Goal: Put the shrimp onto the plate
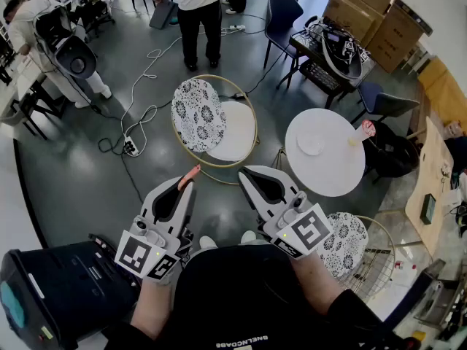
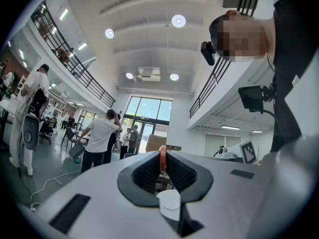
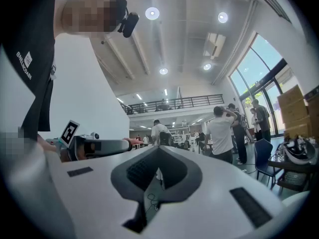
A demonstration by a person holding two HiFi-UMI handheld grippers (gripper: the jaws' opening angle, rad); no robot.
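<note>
Person's black shirt (image 1: 248,297): filled the bottom of the head view, nearest the lens.

Black bin (image 1: 51,283): low left, beside the person; no part in the task, by my reading.

Left gripper (image 1: 187,184): held roughly level over grey floor (image 1: 87,188), jaws clamped on the shrimp (image 1: 191,172). The left gripper view showed a thin orange strip pinched at the very tips of the ribbed pads (image 2: 147,172), with the rest sticking out ahead. A tip grip of that kind probably lets the shrimp drop clear once the jaws part.

Round chair (image 1: 237,133) with patterned cushion (image 1: 198,114): ahead of both grippers; not the destination.

Right gripper (image 1: 247,172): just beside the left, jaws together with nothing between them. It looked idle, kept alongside because the carry needs one gripper only.

White round table (image 1: 332,177): ahead and to the right, well apart from the shrimp.

Plate (image 1: 311,144): small, white and bare, near the table's middle. The shrimp was not yet on it, so the carry across to the right was the step in hand.

Small pinkish item (image 1: 366,128): at the table's right edge; too small to identify.
</note>
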